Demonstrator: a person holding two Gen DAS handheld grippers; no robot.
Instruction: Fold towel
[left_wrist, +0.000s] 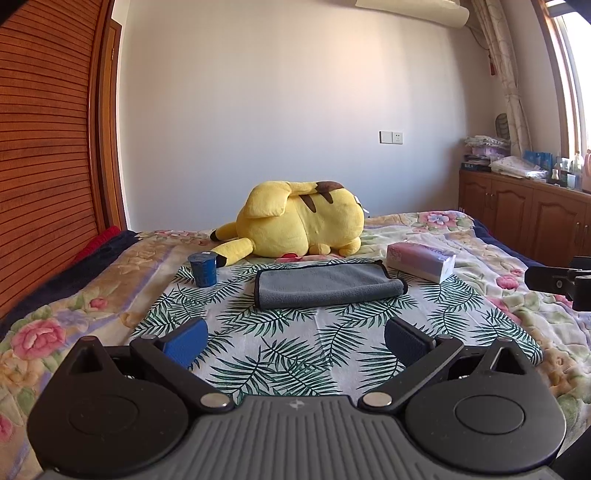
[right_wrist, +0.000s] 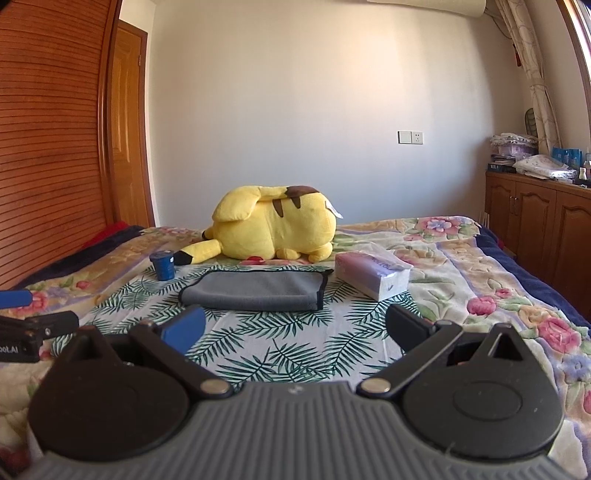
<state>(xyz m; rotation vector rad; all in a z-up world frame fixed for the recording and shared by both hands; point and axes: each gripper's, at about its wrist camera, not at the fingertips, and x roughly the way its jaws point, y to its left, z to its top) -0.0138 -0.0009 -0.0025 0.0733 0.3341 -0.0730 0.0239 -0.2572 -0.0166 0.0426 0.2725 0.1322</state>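
Note:
A grey towel (left_wrist: 327, 286) with a dark edge lies folded on a leaf-print cloth (left_wrist: 280, 332) on the bed; it also shows in the right wrist view (right_wrist: 258, 290). My left gripper (left_wrist: 295, 338) is open and empty, held above the cloth in front of the towel. My right gripper (right_wrist: 295, 326) is open and empty, also in front of the towel and apart from it. Part of the right gripper shows at the right edge of the left wrist view (left_wrist: 561, 282). Part of the left gripper shows at the left edge of the right wrist view (right_wrist: 33, 325).
A yellow plush toy (left_wrist: 299, 229) lies behind the towel. A blue cup (left_wrist: 203, 269) stands to the towel's left, a tissue pack (left_wrist: 421, 260) to its right. A wooden wardrobe (left_wrist: 44, 147) is on the left, a wooden cabinet (left_wrist: 524, 210) on the right.

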